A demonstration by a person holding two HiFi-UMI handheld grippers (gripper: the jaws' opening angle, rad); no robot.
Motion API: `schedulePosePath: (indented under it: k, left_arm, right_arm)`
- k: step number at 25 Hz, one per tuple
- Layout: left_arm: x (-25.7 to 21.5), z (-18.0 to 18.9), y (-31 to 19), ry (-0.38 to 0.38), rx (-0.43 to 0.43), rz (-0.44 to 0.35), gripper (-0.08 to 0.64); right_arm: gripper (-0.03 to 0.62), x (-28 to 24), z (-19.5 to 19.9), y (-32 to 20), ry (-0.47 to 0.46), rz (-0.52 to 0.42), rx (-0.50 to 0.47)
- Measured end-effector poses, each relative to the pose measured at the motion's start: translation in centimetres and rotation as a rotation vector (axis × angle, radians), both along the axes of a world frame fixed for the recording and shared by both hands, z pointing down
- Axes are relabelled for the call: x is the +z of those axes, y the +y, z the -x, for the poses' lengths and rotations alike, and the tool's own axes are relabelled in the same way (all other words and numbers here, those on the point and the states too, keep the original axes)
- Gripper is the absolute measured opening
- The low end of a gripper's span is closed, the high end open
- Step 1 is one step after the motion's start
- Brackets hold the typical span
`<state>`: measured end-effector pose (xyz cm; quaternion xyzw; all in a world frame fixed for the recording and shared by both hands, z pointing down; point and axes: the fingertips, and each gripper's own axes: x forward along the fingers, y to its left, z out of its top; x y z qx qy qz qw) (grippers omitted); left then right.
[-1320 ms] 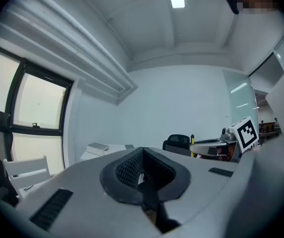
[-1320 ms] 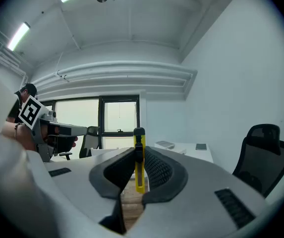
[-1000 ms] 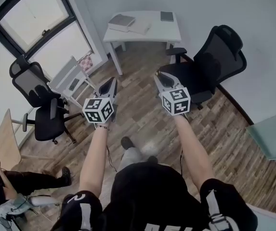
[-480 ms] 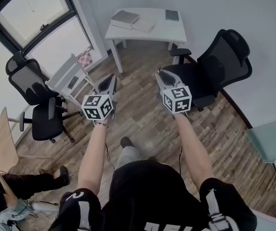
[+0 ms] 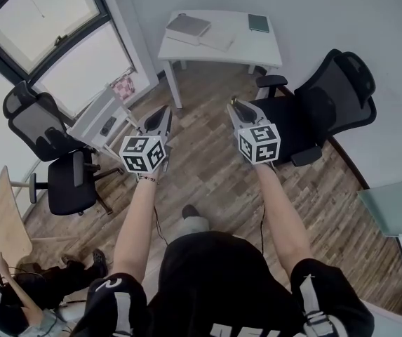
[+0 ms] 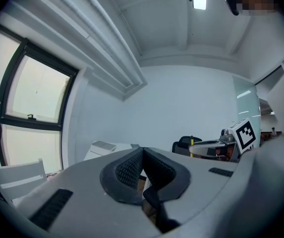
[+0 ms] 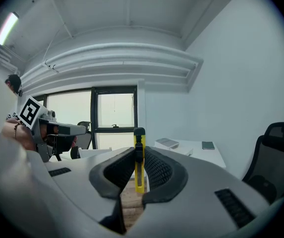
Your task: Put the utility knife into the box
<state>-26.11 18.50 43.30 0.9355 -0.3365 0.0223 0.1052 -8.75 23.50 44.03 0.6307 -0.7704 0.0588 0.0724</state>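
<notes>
R gripper (image 5: 235, 105) is gripping the utility knife (image 7: 139, 162). Knife has a yellow body w/ black slider and is standing upright betw. the two fingers (image 7: 156, 170), top end poking above the tips. L gripper (image 5: 163, 112) is holding nothing; its fingers (image 6: 127, 170) are pressing together, tips touching, no gap.

Both grippers are hanging in mid-air over the wood floor (image 5: 208, 177), side by side, approx. level & apart from each other. Both are pointing fwd toward the white bench (image 5: 257, 44) by the far wall. Person is standing w/ arms stretched out, wearing a black shirt.

On the bench a flat grey box (image 5: 188, 25) is lying at the left end, resting partly on a white sheet-like item (image 5: 218, 41). A small dark notebook (image 5: 259, 22) is lying near the right end, apart from the box. Knife is sitting well apart from the box, not over the bench.

Black office chair (image 5: 330, 104) is standing just right of the R gripper, beside the bench. Second black chair (image 5: 53, 167) is standing at left near the window (image 5: 39, 27), w/ a small white table (image 5: 95, 118) betw. it & the L gripper. Another person (image 5: 4, 307) is sitting at bottom left.
</notes>
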Motion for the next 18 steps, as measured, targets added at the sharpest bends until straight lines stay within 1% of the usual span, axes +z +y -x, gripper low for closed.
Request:
schedulePosePath:
  k: [5,11,18]
  left_arm:
    - [0.4,0.9,-3.0,0.003,0.025,0.016,0.026]
    - [1.2,1.8,-5.4,0.008,0.042,0.037,0.026]
    - [1.7,0.8,-7.1,0.006,0.046,0.045,0.026]
  right_arm:
    - [0.069,0.3,1.1,-3.1,0.000,0.016,0.021]
    - [0.069,0.8,2.0,-5.2,0.005,0.029,0.035]
    - [0.069,1.1,0.9,-7.0,0.007,0.035,0.035]
